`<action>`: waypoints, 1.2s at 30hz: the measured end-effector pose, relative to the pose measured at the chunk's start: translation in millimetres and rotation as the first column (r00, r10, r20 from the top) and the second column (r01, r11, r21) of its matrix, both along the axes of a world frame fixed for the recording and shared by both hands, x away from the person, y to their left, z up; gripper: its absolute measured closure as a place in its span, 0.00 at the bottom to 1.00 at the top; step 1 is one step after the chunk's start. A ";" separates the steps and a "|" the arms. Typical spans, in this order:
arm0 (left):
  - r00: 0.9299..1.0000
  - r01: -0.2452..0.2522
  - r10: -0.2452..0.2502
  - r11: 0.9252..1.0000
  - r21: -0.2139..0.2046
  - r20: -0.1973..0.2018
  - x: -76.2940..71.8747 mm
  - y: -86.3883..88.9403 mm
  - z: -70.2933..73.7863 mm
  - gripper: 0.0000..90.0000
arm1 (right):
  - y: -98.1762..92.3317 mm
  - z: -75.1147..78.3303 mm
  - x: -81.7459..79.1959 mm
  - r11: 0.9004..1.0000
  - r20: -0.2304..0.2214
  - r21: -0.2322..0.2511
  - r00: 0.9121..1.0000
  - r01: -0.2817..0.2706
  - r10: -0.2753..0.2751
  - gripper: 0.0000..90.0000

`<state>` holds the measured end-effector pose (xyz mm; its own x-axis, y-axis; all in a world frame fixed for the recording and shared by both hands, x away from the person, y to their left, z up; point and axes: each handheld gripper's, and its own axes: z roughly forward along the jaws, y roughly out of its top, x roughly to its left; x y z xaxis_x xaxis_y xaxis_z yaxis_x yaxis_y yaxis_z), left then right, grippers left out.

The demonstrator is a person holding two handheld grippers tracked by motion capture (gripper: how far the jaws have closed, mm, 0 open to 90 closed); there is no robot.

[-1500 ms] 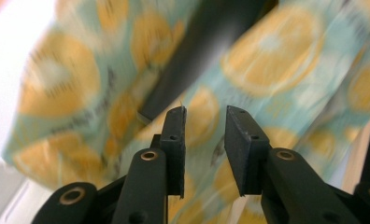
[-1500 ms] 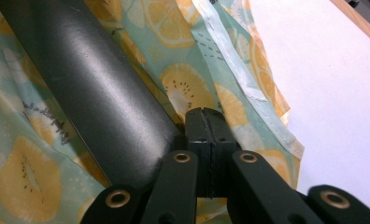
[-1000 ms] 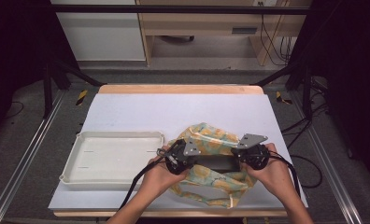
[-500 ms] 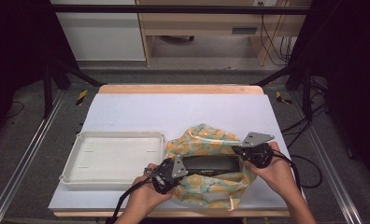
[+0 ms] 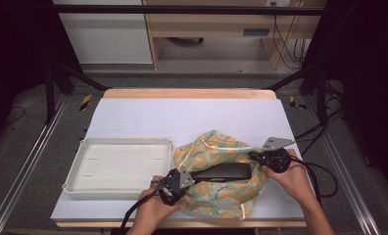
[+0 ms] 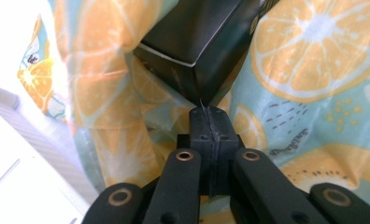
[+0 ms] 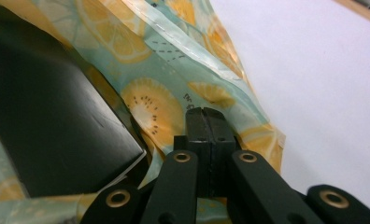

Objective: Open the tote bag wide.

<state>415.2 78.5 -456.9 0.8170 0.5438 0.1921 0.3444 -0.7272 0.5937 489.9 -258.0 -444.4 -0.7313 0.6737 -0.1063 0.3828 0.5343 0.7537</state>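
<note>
A cloth printed with orange slices lies bunched on the white table near the front edge. A long black box rests across its middle. My left gripper is at the box's left end. In the left gripper view its jaws are shut with nothing between them, just short of a corner of the box, with the cloth around it. My right gripper is at the box's right end. It is shut and empty over the cloth, with the box to its left.
A shallow white tray stands left of the cloth, and its edge appears beside the left gripper. Bare white table stretches behind and to the right. Metal rails run along both sides of the table.
My left hand has drawn back toward the front edge and sunk lower. My right hand has shifted a little to the right. More of the black box now lies bare on the cloth.
</note>
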 end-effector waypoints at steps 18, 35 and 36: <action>0.999 -0.029 0.029 0.999 0.017 -0.016 4.1 3.1 -8.3 1.00 | -11.0 -29.7 14.2 0.997 -0.082 -0.071 0.996 0.035 -0.041 1.00; 0.999 -0.030 0.030 0.999 0.016 -0.024 5.9 8.8 -8.5 1.00 | -10.9 -27.4 10.3 0.992 -0.098 -0.114 0.994 0.044 -0.056 1.00; 0.999 -0.028 0.029 0.999 0.015 -0.026 6.0 9.2 -8.5 1.00 | -11.1 -27.0 9.7 0.992 -0.101 -0.116 0.993 0.043 -0.055 1.00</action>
